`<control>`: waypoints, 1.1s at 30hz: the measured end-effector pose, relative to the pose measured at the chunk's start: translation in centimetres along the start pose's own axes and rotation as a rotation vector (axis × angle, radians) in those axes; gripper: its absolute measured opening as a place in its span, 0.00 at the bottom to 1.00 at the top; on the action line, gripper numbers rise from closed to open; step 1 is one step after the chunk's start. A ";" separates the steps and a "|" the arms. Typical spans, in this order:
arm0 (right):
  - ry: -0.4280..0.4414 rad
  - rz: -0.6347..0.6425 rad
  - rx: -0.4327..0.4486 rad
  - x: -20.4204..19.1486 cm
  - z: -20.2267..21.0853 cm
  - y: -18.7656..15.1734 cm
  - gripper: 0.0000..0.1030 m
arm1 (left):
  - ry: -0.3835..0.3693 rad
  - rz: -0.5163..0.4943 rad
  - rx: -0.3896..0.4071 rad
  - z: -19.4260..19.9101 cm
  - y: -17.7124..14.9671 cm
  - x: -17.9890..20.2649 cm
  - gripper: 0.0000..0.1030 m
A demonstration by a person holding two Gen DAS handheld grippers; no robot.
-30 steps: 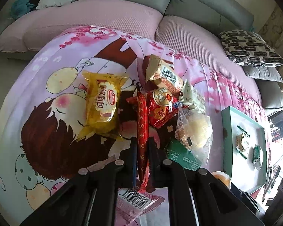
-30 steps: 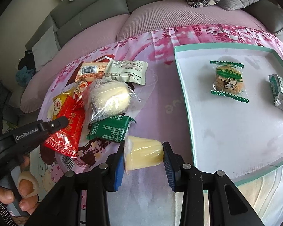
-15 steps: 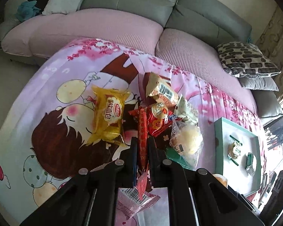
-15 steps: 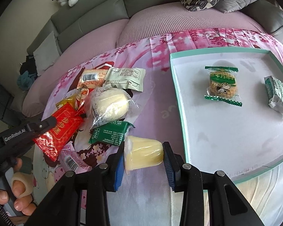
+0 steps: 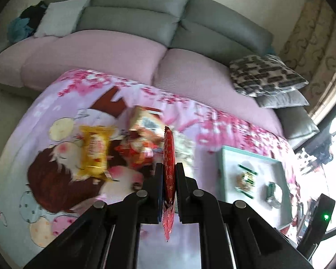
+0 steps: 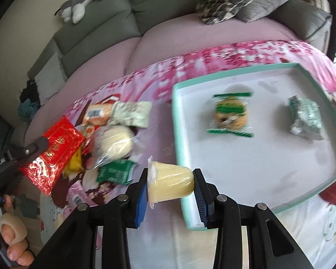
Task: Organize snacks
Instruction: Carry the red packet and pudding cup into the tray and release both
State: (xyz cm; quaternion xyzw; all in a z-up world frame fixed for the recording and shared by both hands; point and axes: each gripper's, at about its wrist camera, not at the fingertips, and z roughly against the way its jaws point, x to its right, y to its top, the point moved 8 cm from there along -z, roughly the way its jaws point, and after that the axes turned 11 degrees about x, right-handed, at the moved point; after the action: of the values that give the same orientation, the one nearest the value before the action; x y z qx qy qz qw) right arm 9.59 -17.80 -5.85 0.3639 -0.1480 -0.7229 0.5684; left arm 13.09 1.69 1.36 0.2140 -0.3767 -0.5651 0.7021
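My left gripper (image 5: pixel 169 168) is shut on a red foil snack packet (image 5: pixel 169 168), held edge-on and lifted above the snack pile; the packet also shows in the right wrist view (image 6: pixel 52 150). My right gripper (image 6: pixel 170 179) is shut on a yellow jelly cup (image 6: pixel 170 182), held sideways just left of the teal-rimmed white tray (image 6: pixel 179 134). The tray holds a green-wrapped cookie (image 6: pixel 231 114) and a dark green packet (image 6: pixel 305 117). The tray also shows in the left wrist view (image 5: pixel 221 168).
Loose snacks lie on the pink cartoon cloth: a yellow bag (image 5: pixel 94 154), a clear-wrapped bun (image 6: pixel 113 144), a green packet (image 6: pixel 115 171), a white-green packet (image 6: pixel 132 113), an orange packet (image 6: pixel 97 113). A grey-and-pink sofa (image 5: pixel 123 49) stands behind, with a patterned cushion (image 5: pixel 266 75).
My left gripper has lifted the red packet clear of the pile and swung toward the tray. My right gripper has carried the jelly cup right, up to the tray's left rim.
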 end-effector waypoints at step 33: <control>-0.345 -0.276 0.053 20.1 2.8 1.8 0.38 | -0.390 -0.055 -0.304 -8.5 -10.8 18.3 0.10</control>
State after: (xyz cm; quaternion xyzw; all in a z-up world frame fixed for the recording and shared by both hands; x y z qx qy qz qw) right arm 7.13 -37.59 -10.04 0.2666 -0.2106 -0.8413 0.4205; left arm 14.26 -19.73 -6.55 0.0029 -0.4098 -0.6647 0.6246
